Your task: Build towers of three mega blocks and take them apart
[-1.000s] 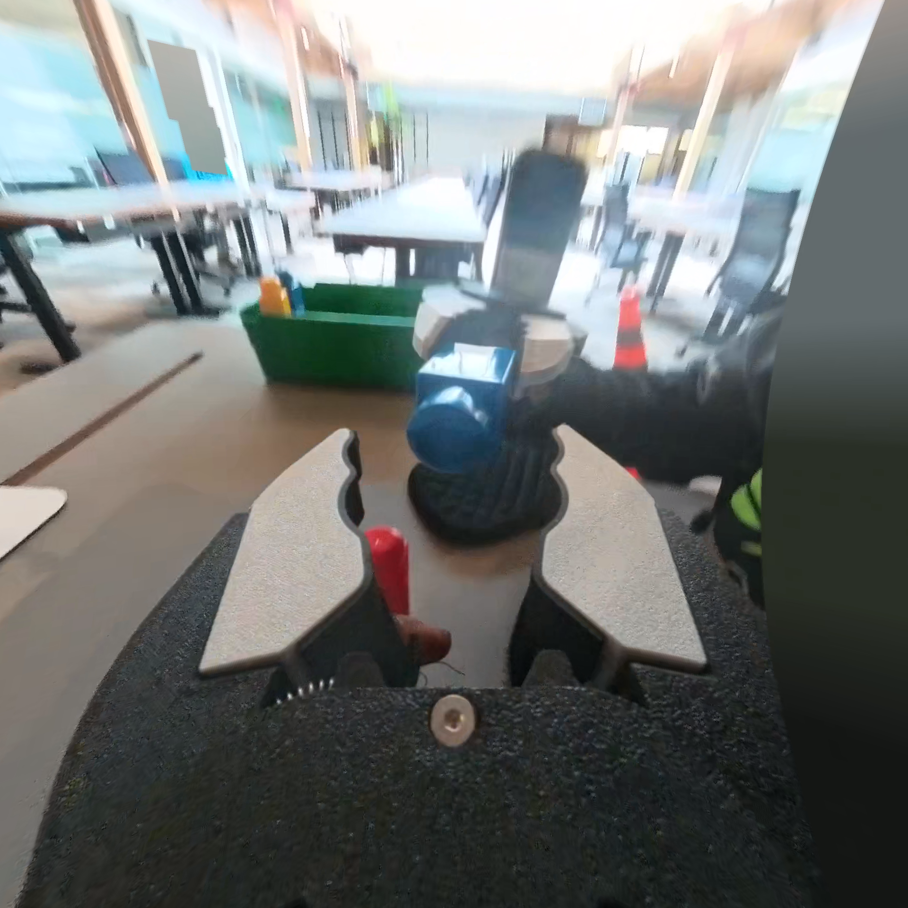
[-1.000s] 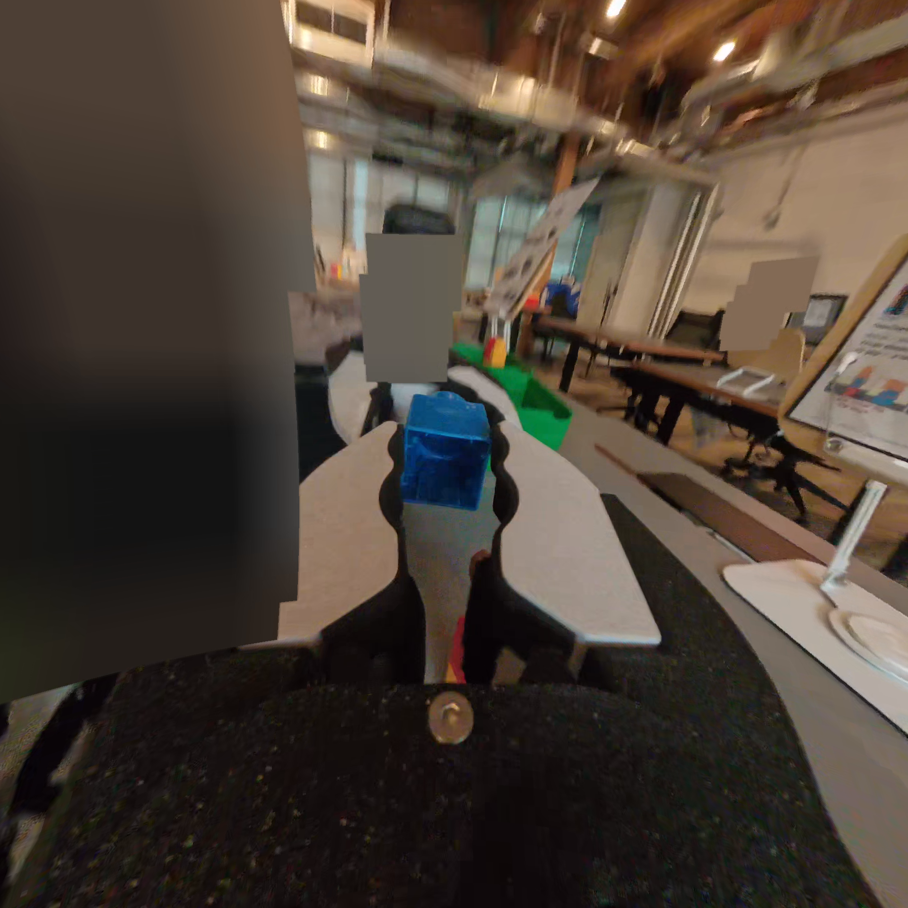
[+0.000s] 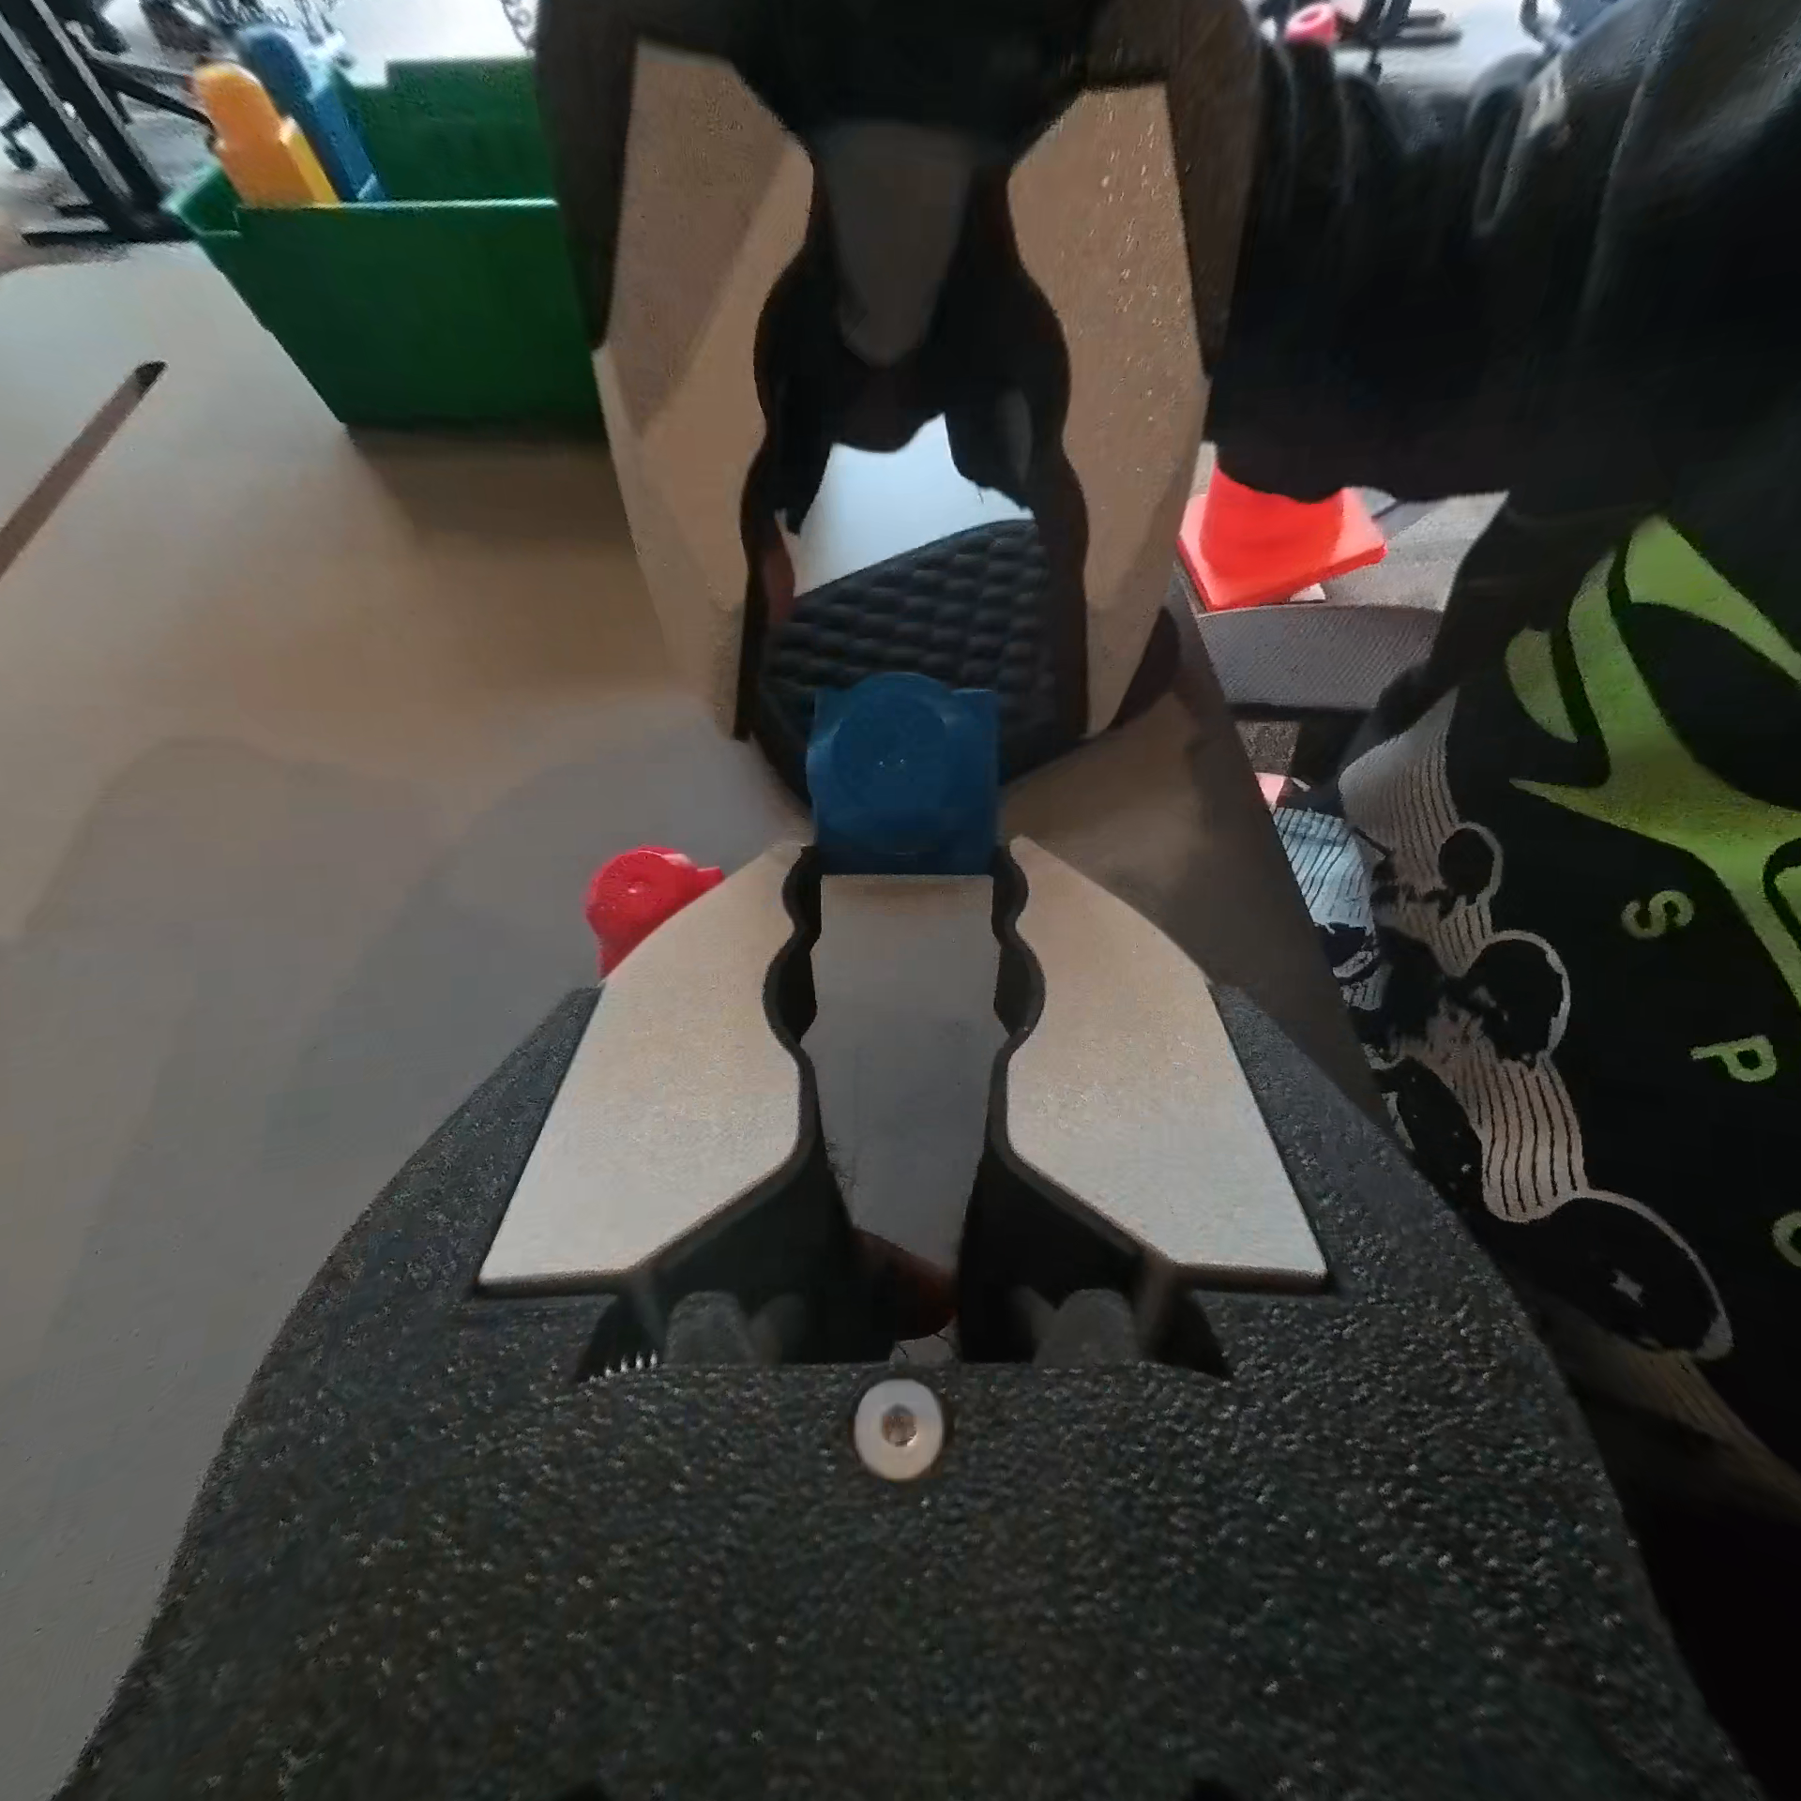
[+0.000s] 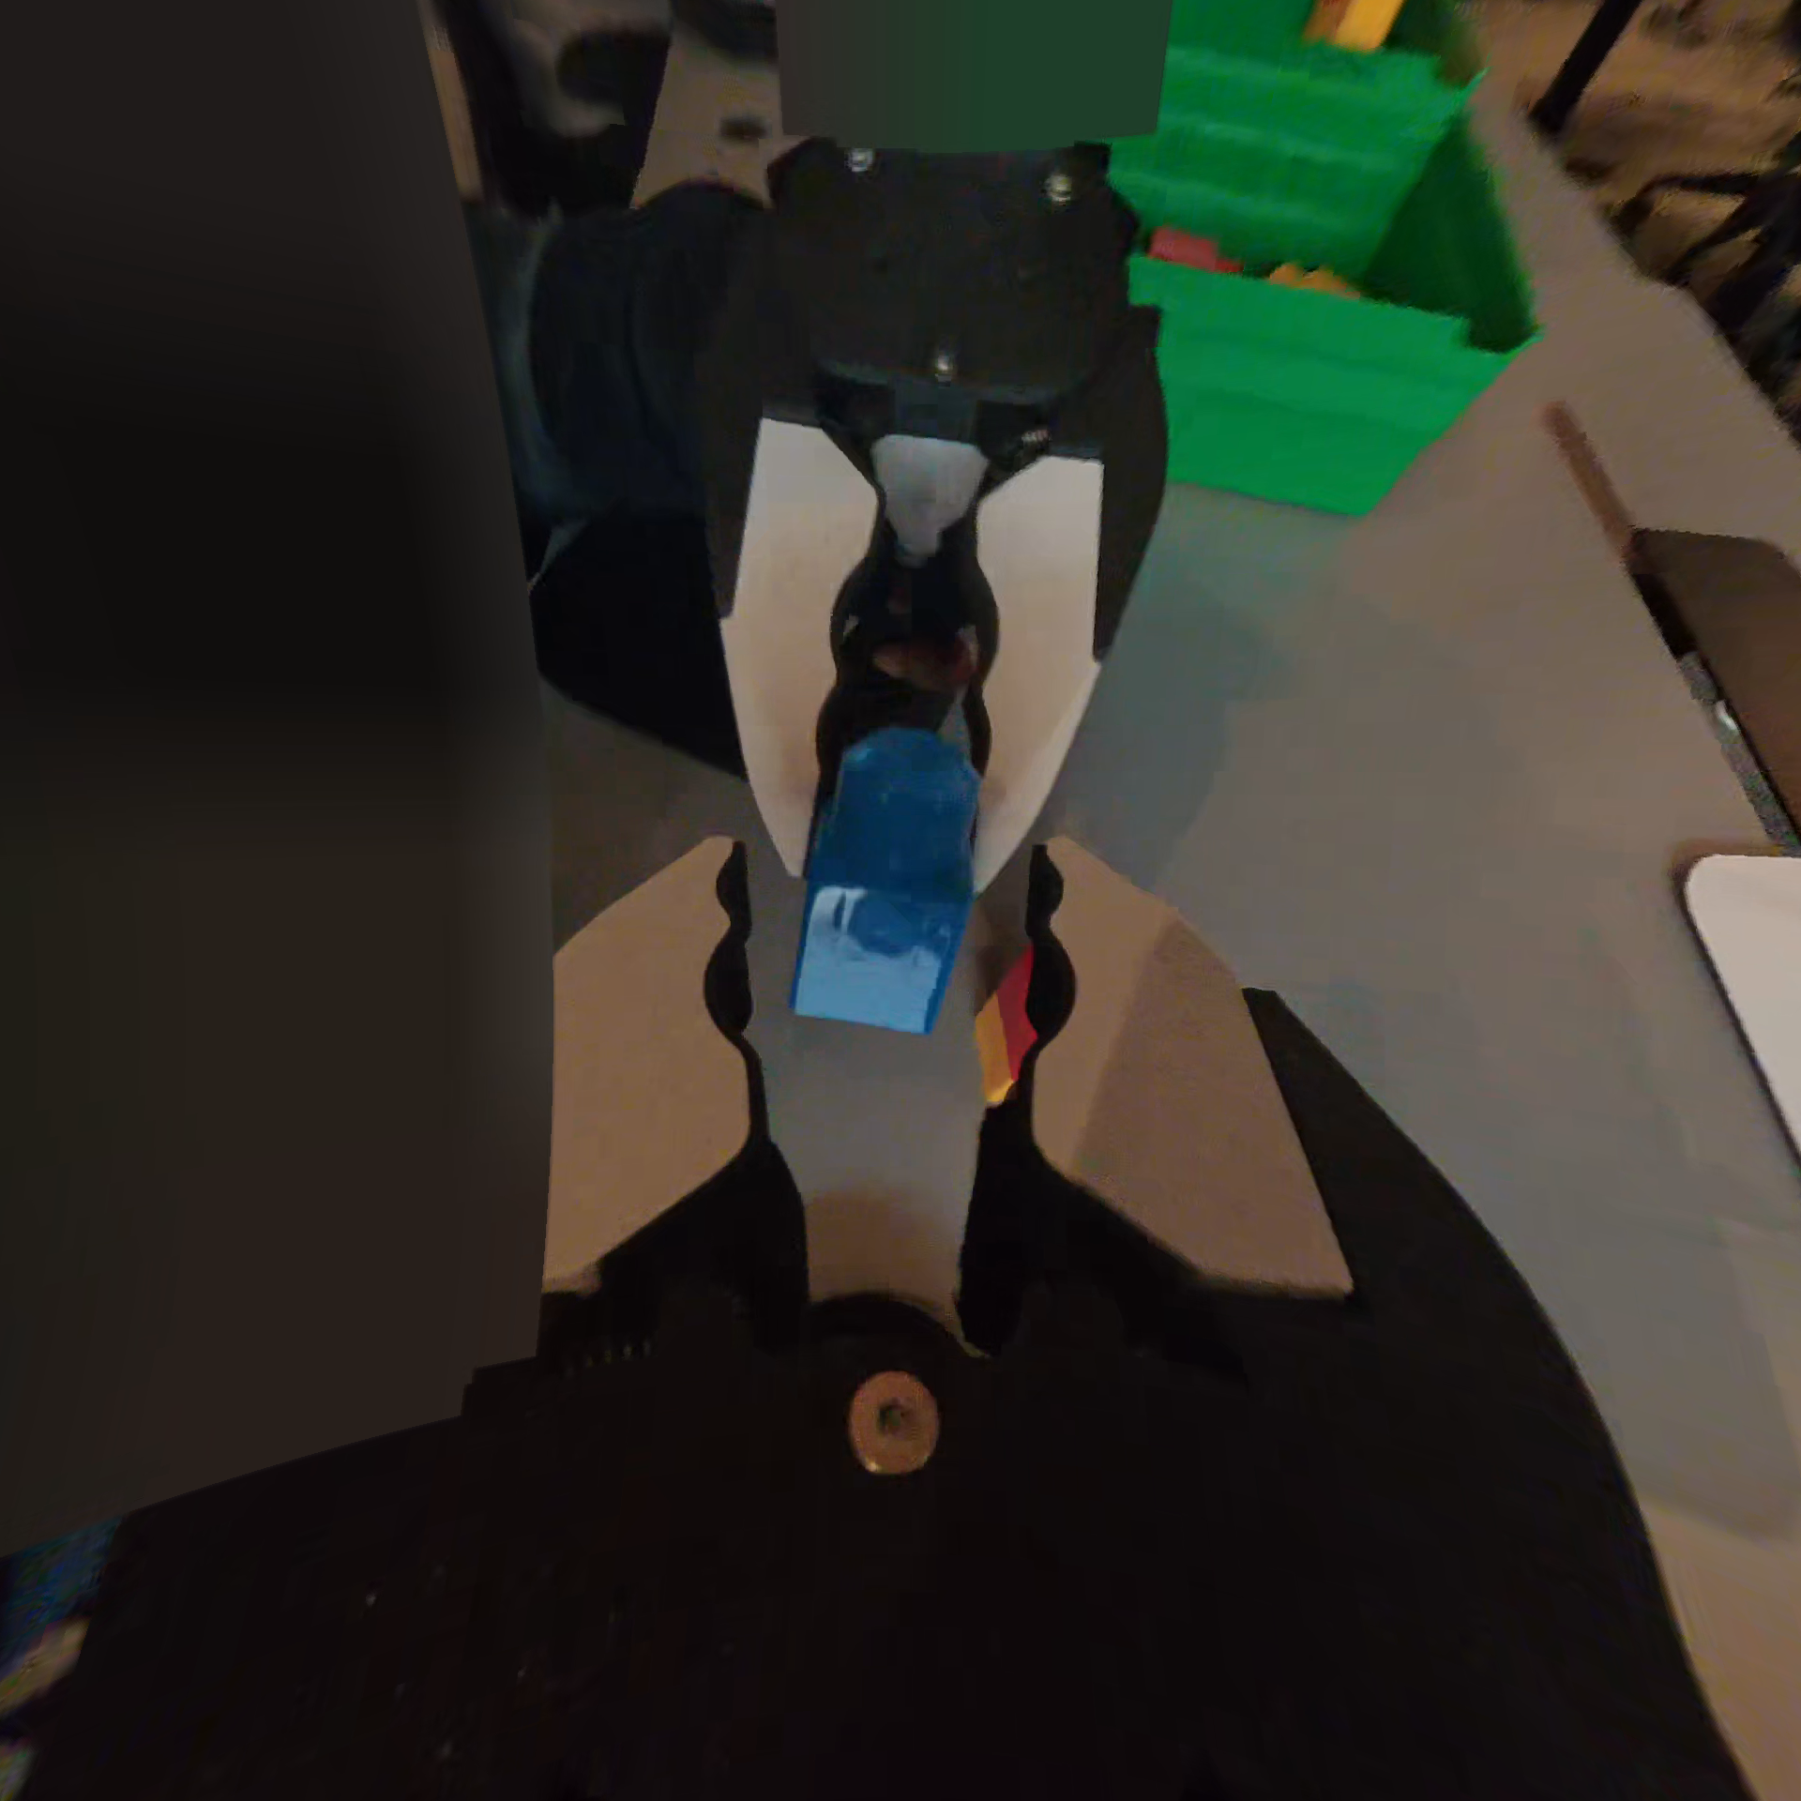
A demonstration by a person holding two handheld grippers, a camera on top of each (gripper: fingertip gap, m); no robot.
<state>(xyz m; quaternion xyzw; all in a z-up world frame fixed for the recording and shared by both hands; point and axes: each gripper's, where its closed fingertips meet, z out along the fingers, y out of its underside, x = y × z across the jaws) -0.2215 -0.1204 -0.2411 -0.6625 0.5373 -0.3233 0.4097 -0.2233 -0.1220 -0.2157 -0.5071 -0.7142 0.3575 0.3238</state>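
My left gripper (image 3: 906, 858) is shut on a blue mega block (image 3: 901, 770) at its fingertips, stud end facing away from the camera. My right gripper (image 3: 916, 726) comes in from the far side, open, with its jaws apart on either side of the block. In the right wrist view my right gripper (image 4: 887, 858) is open around the same blue block (image 4: 882, 926), pinched between the left gripper's white fingers (image 4: 770, 633). A red block (image 3: 638, 897) lies on the table left of my left finger. It shows stacked with a yellow block (image 4: 1004, 1033), partly hidden.
A green bin (image 3: 429, 292) with yellow (image 3: 258, 136) and blue blocks stands at the back of the grey table (image 3: 244, 682); it also shows in the right wrist view (image 4: 1316, 390). An orange cone (image 3: 1267, 526) stands beyond. A person's black printed shirt (image 3: 1608, 780) fills the right. A white board (image 4: 1754, 975) lies right. The grippers are tip to tip, or close to it.
The blue block went from my right gripper to my left. The right gripper opened and the left shut on it. Both grippers tilted down toward the table.
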